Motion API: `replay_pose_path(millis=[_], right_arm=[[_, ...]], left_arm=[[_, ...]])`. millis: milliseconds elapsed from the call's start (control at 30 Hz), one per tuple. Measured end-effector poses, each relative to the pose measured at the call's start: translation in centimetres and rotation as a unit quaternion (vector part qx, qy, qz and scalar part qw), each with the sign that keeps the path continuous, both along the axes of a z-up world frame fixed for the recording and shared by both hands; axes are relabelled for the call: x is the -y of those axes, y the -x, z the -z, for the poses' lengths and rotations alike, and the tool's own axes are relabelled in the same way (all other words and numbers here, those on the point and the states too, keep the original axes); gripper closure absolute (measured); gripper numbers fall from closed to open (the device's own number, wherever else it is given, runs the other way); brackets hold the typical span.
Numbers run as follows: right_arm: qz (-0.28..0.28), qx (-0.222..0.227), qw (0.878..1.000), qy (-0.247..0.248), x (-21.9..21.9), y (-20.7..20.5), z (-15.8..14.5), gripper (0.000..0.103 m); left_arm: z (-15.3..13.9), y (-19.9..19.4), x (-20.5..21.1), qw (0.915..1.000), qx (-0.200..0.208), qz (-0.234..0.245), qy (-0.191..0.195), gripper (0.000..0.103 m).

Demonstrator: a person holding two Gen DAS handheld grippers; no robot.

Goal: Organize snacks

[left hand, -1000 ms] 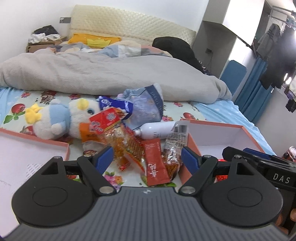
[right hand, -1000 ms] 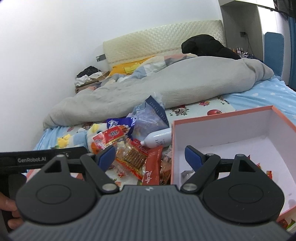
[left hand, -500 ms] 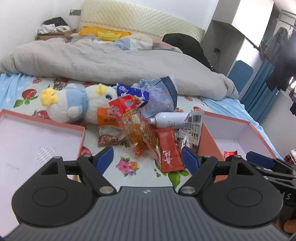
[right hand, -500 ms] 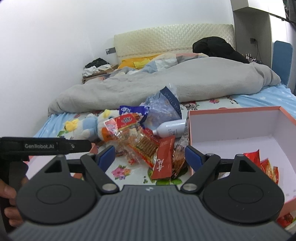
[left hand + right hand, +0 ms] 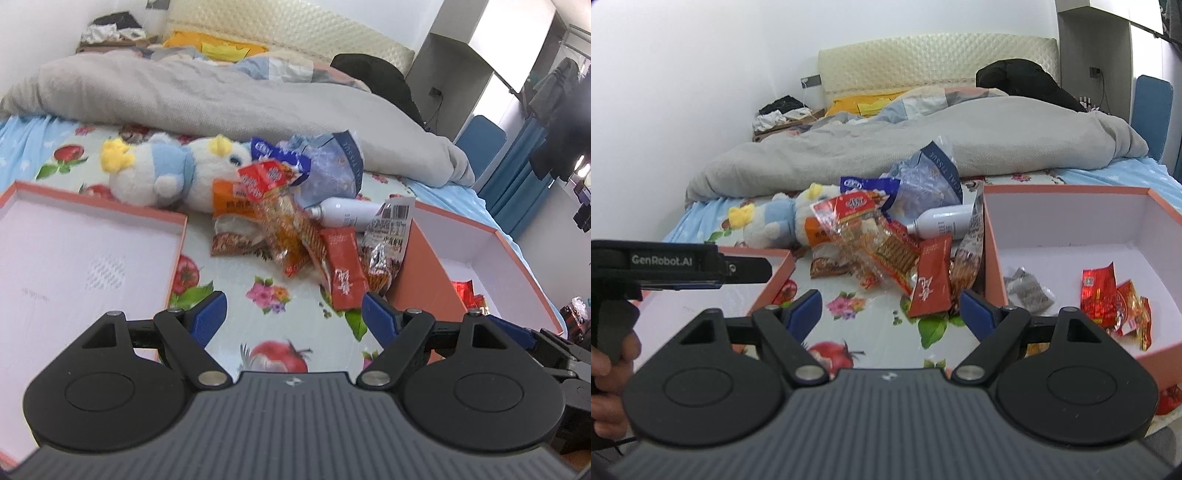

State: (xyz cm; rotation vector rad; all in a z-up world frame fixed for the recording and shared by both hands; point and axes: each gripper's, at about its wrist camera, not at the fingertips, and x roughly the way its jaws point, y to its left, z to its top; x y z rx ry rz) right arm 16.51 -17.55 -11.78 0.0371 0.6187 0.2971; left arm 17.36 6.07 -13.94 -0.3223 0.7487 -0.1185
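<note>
Two orange-walled boxes flank a snack heap on the flowered bedsheet (image 5: pixel 236 325). Left box (image 5: pixel 92 254): shallow, white inside, its right wall just left of the heap; its near and left parts run out of the left wrist view. Left gripper (image 5: pixel 293 314): fingers spread wide, holding nothing, hovering over bare sheet at the near edge of the bed, with open sheet between it and the heap. Plush toy (image 5: pixel 173 173) lies on its side behind the left box, touching the heap's far-left end.

Snack heap, mid-bed between the boxes: orange packet (image 5: pixel 231 203) at far left; clear packet with a red header (image 5: pixel 857 225) over it, long axis running from far-left to near-right; red stick packet (image 5: pixel 343 269) nearest, long axis pointing almost straight toward the cameras, slightly tilted. Barcode packet (image 5: pixel 388 236) leans against the right box's left wall. White bottle (image 5: pixel 942 221) lies on its side behind, cap end pointing left, partly covered. Blue bags (image 5: pixel 923 181) behind it; their print is hard to read.

Right gripper (image 5: pixel 888 308): fingers likewise wide apart and empty, over bare sheet near the red stick packet's near end. Right box (image 5: pixel 1067 221): deep, holding a grey packet (image 5: pixel 1027 288) at its left and red packets (image 5: pixel 1115 295) at near right, some hidden behind the gripper body. Grey duvet (image 5: pixel 960 140) bounds the far side.
</note>
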Motion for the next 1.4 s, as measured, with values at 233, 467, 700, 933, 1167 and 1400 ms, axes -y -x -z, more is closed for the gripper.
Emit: replay_pose_path(millis=[233, 467, 700, 933, 1167, 1400], right_arm=[[-0.016, -0.006, 1.0, 0.023, -1.3, 0.1, 0.9, 0.02], [-0.017, -0.008, 0.999, 0.036, -2.3, -1.4, 1.4, 0.02], [-0.024, -0.015, 0.999, 0.044, -3.3, -3.6, 2.6, 0.024], [-0.018, -0.036, 0.998, 0.055, -4.0, -6.5, 4.6, 0.03], [-0.019, -0.049, 0.996, 0.074, -4.6, -10.0, 6.8, 0.041], [-0.051, -0.048, 0.992, 0.1, -6.4, -13.1, 8.9, 0.044]], left_arm=[[1.8, 0.0, -0.9, 0.9995, -0.027, -0.011, 0.012, 0.019], [2.0, -3.1, -1.8, 0.9991, -0.02, -0.018, 0.032, 0.019], [3.6, -6.6, -2.3, 0.9971, -0.033, -0.026, 0.063, 0.02], [6.2, -10.1, -2.9, 0.9942, -0.049, -0.03, 0.09, 0.032], [8.9, -13.8, -3.4, 0.9913, -0.065, -0.031, 0.111, 0.05], [10.8, -17.0, -3.5, 0.9879, -0.061, -0.022, 0.141, 0.057]])
